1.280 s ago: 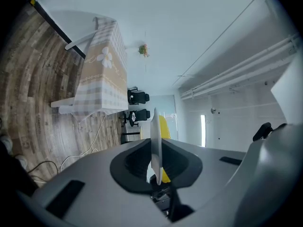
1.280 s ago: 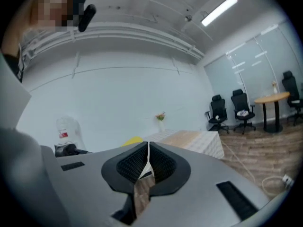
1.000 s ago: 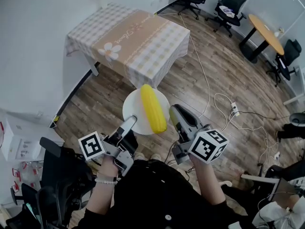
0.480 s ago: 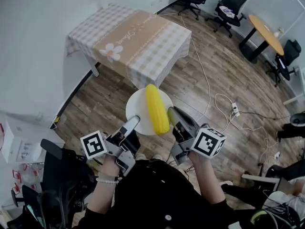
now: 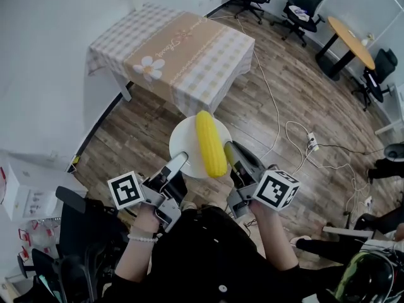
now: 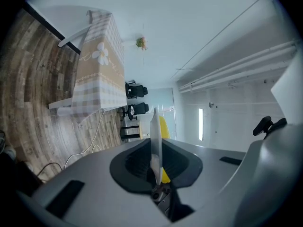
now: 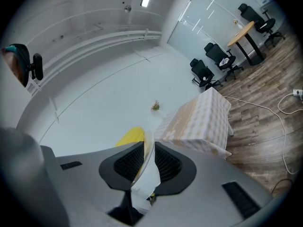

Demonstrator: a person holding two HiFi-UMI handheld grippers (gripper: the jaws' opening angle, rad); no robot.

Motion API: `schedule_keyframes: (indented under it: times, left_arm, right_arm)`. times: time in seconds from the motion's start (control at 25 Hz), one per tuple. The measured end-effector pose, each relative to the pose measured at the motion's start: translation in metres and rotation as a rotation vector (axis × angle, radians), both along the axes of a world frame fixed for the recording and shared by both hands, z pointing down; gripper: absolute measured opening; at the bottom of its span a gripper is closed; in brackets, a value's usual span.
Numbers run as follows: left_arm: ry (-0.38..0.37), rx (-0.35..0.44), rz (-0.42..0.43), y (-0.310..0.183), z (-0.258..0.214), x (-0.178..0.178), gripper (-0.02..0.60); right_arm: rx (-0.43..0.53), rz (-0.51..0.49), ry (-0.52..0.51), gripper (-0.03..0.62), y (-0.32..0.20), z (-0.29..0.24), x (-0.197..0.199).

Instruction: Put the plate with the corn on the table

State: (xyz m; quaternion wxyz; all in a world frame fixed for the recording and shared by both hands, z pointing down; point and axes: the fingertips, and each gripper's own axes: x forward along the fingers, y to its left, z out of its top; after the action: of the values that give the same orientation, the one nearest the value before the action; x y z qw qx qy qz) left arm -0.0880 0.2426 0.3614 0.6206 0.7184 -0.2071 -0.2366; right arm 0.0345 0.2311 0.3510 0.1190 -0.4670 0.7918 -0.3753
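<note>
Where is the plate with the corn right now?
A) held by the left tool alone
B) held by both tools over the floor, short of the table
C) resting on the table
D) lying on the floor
B: the left tool and right tool each clamp the plate, corn on it, above the floor, short of the table.

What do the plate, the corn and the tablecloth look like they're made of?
Plate: plain white, smooth, thin rim; plastic or ceramic, can't tell which.
Corn: even bright yellow, matte, no husk; possibly a plastic replica, though real isn't ruled out.
Tablecloth: checked beige with a daisy print, hanging in soft folds at the corners; fabric or soft vinyl.
</note>
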Motion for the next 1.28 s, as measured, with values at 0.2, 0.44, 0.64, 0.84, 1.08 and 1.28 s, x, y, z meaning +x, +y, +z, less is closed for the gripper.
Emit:
schedule_keyframes:
  times: [0.2,0.44,0.64,0.84,1.08,1.28]
  left_arm:
    - [0.003,-0.005,0.003,0.005,0.004,-0.008,0.046]
    - [-0.005,0.002,0.003,0.01,0.006,-0.02,0.046]
    - [-0.02,0.002,0.006,0.016,0.007,-0.026,0.046]
    - [-0.009,0.002,0.018,0.019,0.007,-0.025,0.044]
    - [-0.005,0.001,0.025,0.015,0.008,-0.019,0.044]
    - [-0.011,-0.003,0.015,0.005,0.011,-0.018,0.044]
  right_arm:
    - [-0.007,0.005,-0.006,0.091,0.005,0.004,-0.01]
    - [0.007,0.01,0.006,0.091,0.01,0.007,-0.022]
    - [0.012,0.015,0.024,0.091,0.016,0.007,-0.029]
    - [0.033,0.018,0.034,0.091,0.022,0.003,-0.028]
    - [0.026,0.034,0.023,0.091,0.019,0.003,-0.021]
    - [0.014,0.02,0.019,0.091,0.008,0.009,-0.02]
